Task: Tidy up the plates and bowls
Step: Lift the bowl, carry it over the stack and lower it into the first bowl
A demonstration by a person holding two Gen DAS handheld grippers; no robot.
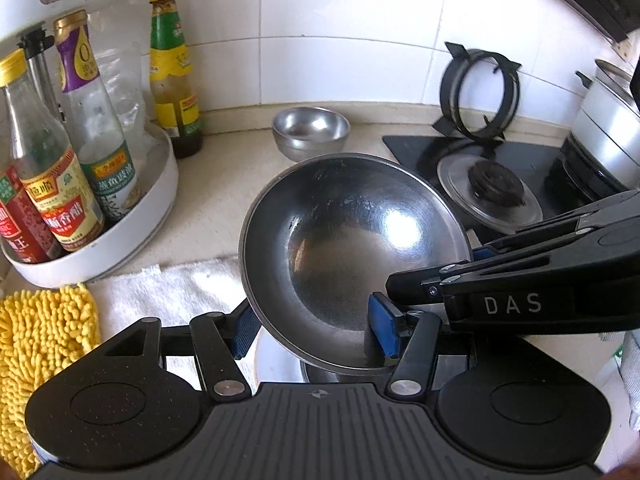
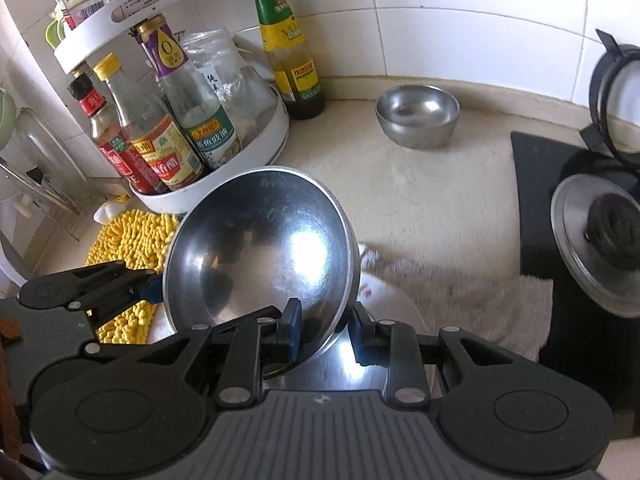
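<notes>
A large steel bowl (image 1: 352, 248) is held tilted above the counter; it also shows in the right wrist view (image 2: 260, 248). My left gripper (image 1: 316, 332) straddles its near rim, one blue pad inside and one outside. My right gripper (image 2: 326, 330) straddles its other rim the same way, and its arm enters the left wrist view (image 1: 520, 280). Both look closed on the rim. A small steel bowl (image 1: 310, 132) stands at the back by the wall, also in the right wrist view (image 2: 416, 120). A white plate (image 2: 392, 308) lies beneath the held bowl.
A white turntable rack (image 1: 120, 236) with several sauce bottles stands left. A yellow chenille mat (image 1: 44, 340) and a white towel (image 2: 472, 300) lie on the counter. A gas stove (image 1: 500, 168) with a steel lid, a pot stand and a steel pot (image 1: 608, 128) is right.
</notes>
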